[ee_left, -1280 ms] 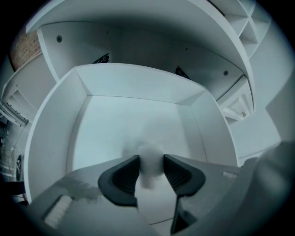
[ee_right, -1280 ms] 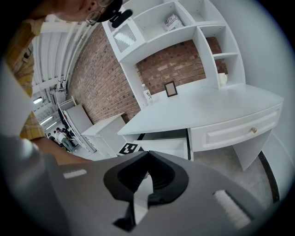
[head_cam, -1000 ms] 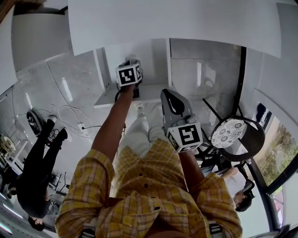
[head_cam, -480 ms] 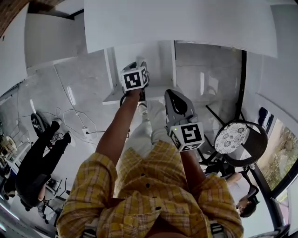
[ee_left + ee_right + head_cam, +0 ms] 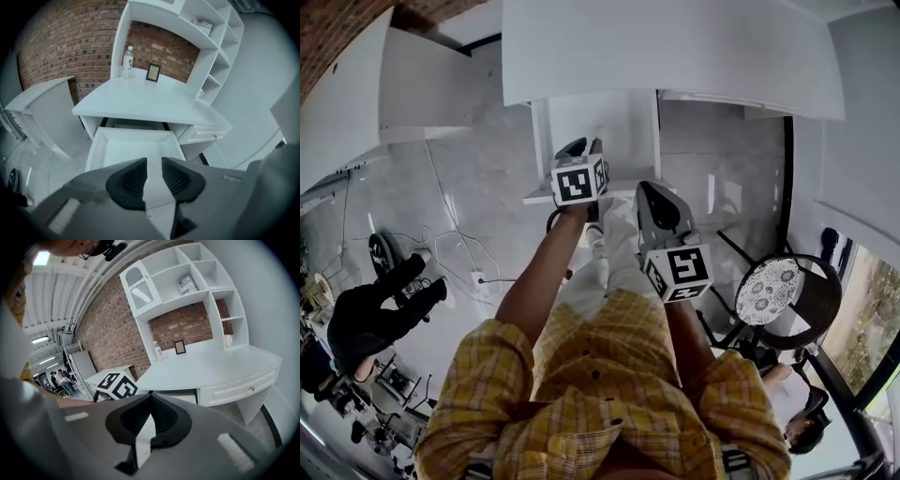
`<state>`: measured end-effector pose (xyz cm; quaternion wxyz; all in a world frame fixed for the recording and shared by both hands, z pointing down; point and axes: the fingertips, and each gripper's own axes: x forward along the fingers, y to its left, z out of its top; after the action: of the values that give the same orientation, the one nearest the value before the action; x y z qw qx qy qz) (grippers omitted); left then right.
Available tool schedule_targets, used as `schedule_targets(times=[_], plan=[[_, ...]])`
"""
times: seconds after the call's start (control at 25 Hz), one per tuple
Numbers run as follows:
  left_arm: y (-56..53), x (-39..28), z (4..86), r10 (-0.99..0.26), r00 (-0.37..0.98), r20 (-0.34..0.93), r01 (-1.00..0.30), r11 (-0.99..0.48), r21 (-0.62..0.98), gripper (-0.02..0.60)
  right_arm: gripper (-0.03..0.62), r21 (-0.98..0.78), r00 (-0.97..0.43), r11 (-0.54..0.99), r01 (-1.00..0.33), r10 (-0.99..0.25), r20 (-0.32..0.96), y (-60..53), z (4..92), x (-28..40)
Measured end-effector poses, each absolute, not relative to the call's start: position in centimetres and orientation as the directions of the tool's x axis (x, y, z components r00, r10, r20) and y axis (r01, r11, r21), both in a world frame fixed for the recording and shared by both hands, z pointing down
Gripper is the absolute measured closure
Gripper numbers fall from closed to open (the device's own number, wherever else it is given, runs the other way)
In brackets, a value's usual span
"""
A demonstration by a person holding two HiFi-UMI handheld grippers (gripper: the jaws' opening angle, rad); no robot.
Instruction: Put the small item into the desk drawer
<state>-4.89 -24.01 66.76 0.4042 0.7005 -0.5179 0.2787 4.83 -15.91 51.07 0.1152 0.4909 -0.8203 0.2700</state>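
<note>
The white desk (image 5: 140,101) has its middle drawer (image 5: 95,145) pulled out. The part of the drawer's inside that shows is bare, and no small item shows anywhere. My left gripper (image 5: 154,164) hovers over the drawer's front, its jaws closing with a narrow gap and nothing between them. In the head view the left gripper (image 5: 581,145) reaches over the drawer (image 5: 542,150). Nearer the person's body, my right gripper (image 5: 647,187) hangs to the right. In its own view the right gripper (image 5: 151,395) has its tips together and grips nothing.
A water bottle (image 5: 127,61) and a small picture frame (image 5: 153,72) stand at the back of the desk. A closed drawer with a knob (image 5: 243,390) sits on the right. A round-seated chair (image 5: 771,286) stands at right, a person in black (image 5: 375,314) at left, cables (image 5: 478,277) on the floor.
The head view has tilted, so the desk and open drawer show more fully. The left gripper sits slightly lower and further right in view; the right gripper has barely moved.
</note>
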Motion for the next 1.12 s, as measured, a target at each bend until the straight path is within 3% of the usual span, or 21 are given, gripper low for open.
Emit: schedule_targets(times=[0.2, 0.52, 1.12], plan=[[-23.3, -6.1, 62.5, -0.580, 0.315, 0.752, -0.949, -0.174, 0.263, 0.486, 0.595, -0.315, -0.503, 0.399, -0.861, -0.758, 0.416, -15.0, 49.2, 4.0], [-20.0, -8.0, 55.4, -0.671, 0.332, 0.663, -0.942, -0.201, 0.268, 0.574, 0.595, -0.283, -0.504, 0.421, -0.862, -0.771, 0.389, -12.4, 45.9, 2.4], [-15.8, -9.1, 43.6, -0.803, 0.373, 0.465, -0.928, -0.317, 0.197, 0.578, 0.597, -0.229, -0.481, 0.427, -0.875, -0.819, 0.312, -10.1, 38.3, 2.3]])
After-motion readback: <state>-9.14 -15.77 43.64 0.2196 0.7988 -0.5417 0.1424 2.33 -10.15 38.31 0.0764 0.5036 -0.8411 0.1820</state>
